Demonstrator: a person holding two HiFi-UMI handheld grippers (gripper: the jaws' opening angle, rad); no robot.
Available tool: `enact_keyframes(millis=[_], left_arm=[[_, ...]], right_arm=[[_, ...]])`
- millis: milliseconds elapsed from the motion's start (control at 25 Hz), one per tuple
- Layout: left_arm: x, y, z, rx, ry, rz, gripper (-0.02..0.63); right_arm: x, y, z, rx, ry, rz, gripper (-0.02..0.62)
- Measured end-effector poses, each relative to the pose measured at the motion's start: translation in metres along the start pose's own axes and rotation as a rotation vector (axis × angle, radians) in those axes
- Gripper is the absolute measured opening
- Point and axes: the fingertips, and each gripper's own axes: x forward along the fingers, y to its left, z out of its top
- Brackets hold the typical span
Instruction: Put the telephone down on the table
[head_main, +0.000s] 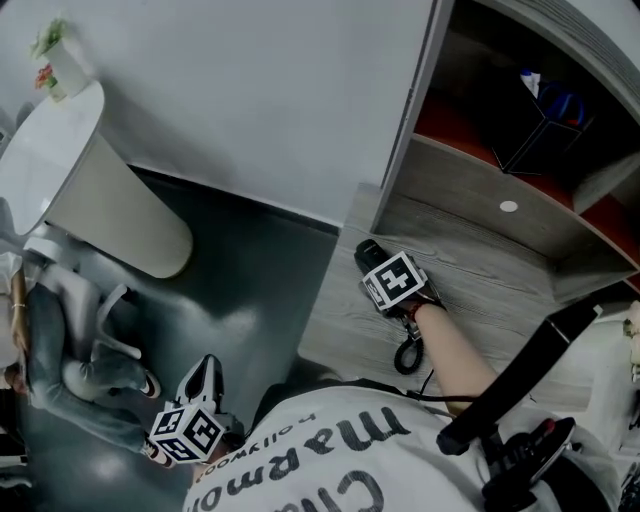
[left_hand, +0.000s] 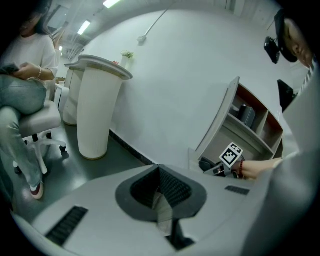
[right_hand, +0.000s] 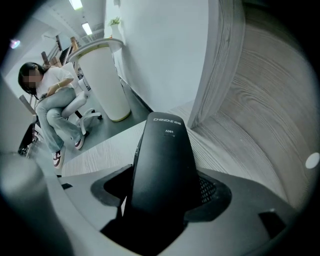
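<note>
The black telephone handset (right_hand: 162, 165) stands between the jaws of my right gripper (head_main: 380, 268) and fills the gap between them. Its far end (head_main: 368, 253) points down at the grey wood-grain table (head_main: 480, 270), close to the table's left corner; whether it touches the top I cannot tell. The right gripper is shut on it. From the left gripper view the right gripper's marker cube (left_hand: 231, 155) shows at the table's edge. My left gripper (head_main: 205, 372) hangs low at my left side over the dark floor, shut, with nothing between its pads (left_hand: 172, 187).
A shelf unit (head_main: 450, 130) with a red shelf and a black wire basket (head_main: 545, 120) rises behind the table. A black cord loop (head_main: 407, 355) lies near my wrist. A white pedestal stand (head_main: 120, 200) and a seated person (head_main: 70, 360) are on the floor to the left.
</note>
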Motion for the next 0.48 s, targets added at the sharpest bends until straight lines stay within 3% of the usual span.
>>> enact_keyframes(millis=[480], left_arm=[[-0.017,0.004,-0.008,-0.014,-0.005,0.035,0.009]], right_arm=[[0.0,-0.006,0.0,-0.001,-0.019,-0.01,0.334]])
